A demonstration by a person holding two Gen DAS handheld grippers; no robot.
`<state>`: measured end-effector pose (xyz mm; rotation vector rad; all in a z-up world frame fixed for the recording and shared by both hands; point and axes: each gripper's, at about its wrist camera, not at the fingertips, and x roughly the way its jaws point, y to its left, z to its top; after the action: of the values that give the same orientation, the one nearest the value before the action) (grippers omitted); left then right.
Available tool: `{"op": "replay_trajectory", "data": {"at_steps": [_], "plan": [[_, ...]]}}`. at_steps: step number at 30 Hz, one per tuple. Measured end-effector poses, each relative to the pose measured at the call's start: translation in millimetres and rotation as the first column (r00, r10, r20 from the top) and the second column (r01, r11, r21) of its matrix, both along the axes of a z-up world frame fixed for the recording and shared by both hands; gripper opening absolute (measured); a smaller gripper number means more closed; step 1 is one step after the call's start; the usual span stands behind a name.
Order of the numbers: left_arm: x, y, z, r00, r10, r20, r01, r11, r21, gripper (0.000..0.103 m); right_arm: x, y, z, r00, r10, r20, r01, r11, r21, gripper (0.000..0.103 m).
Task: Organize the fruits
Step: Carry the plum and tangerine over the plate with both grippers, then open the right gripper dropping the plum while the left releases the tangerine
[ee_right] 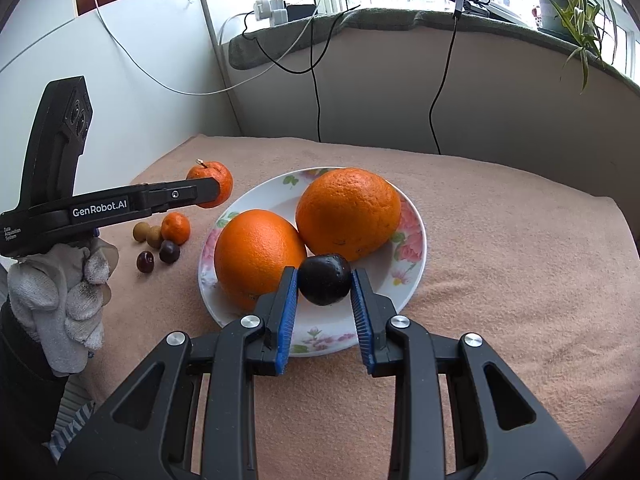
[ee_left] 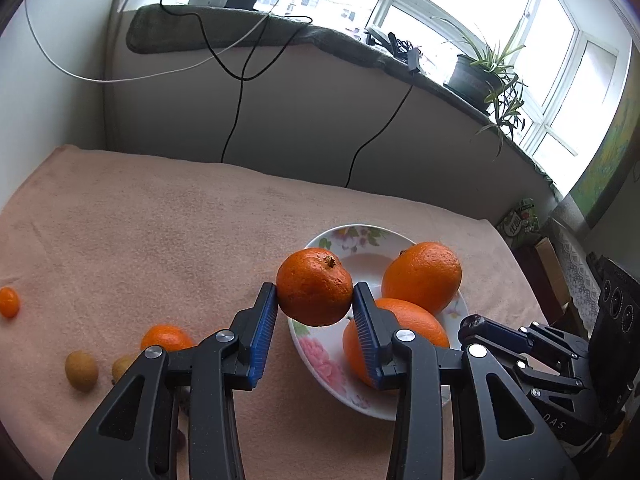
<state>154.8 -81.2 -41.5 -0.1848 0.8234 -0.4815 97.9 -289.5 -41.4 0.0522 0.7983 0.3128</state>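
Observation:
My left gripper [ee_left: 314, 298] is shut on a tangerine [ee_left: 315, 286] and holds it above the left rim of the floral plate [ee_left: 320, 360]; it also shows in the right wrist view [ee_right: 216, 194] with the tangerine [ee_right: 218, 174]. My right gripper [ee_right: 324, 280] is shut on a dark plum [ee_right: 325, 279] over the near part of the plate [ee_right: 412, 268]. Two large oranges [ee_right: 348, 213] [ee_right: 258, 254] lie on the plate; they also show in the left wrist view [ee_left: 422, 276] [ee_left: 408, 324].
On the pink towel [ee_right: 500, 248] left of the plate lie a small tangerine [ee_right: 176, 227], two longans [ee_right: 147, 234], two dark cherries [ee_right: 158, 257] and a kumquat [ee_left: 9, 301]. Cables hang from the sill [ee_right: 400, 24] behind. A potted plant [ee_right: 560, 0] stands at right.

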Motion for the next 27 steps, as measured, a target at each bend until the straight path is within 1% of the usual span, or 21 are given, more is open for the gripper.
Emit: {"op": "replay_trajectory", "data": {"at_steps": [14,17,18,19,20,21,22,23,25,27], "plan": [[9,-14,-1,0.999,-0.027,-0.021,0.027,1.000,-0.012,0.038,1,1,-3,1.000,0.009,-0.003,-0.010,1.000,-0.008,0.028],[9,-16,0,0.999,-0.033,-0.020,0.033,0.999,-0.007,0.039,1,1,-3,1.000,0.004,-0.004,-0.004,1.000,-0.011,0.029],[8,-16,1,0.999,-0.033,-0.016,0.033,0.999,-0.006,0.041,1,1,-4,1.000,0.001,-0.004,-0.001,1.000,-0.009,0.029],[8,-16,2,0.999,-0.036,-0.011,0.035,0.999,-0.009,0.048,1,0,-4,1.000,0.000,-0.003,0.000,1.000,-0.006,0.031],[8,-16,4,0.999,-0.036,-0.005,0.036,0.999,-0.012,0.051,1,-1,-3,1.000,-0.004,0.000,0.004,1.000,-0.001,0.045],[7,-16,5,0.999,-0.036,0.000,0.036,0.999,-0.013,0.052,0,-1,-3,1.000,-0.009,0.007,0.009,1.000,0.001,0.053],[6,-16,7,0.999,-0.035,0.006,0.035,0.999,-0.011,0.056,-1,-2,-1,1.000,-0.013,0.018,0.013,1.000,0.002,0.067],[6,-16,8,0.999,-0.033,0.012,0.033,0.999,-0.007,0.061,-2,-3,0,1.000,-0.014,0.027,0.014,1.000,0.004,0.071],[5,-15,11,0.999,-0.030,0.023,0.030,1.000,-0.006,0.065,-4,-2,4,0.999,-0.010,0.037,0.010,1.000,0.006,0.072],[5,-14,12,0.999,-0.024,0.028,0.024,1.000,-0.007,0.066,-6,-2,6,0.998,-0.015,0.053,0.015,1.000,0.002,0.079]]}}
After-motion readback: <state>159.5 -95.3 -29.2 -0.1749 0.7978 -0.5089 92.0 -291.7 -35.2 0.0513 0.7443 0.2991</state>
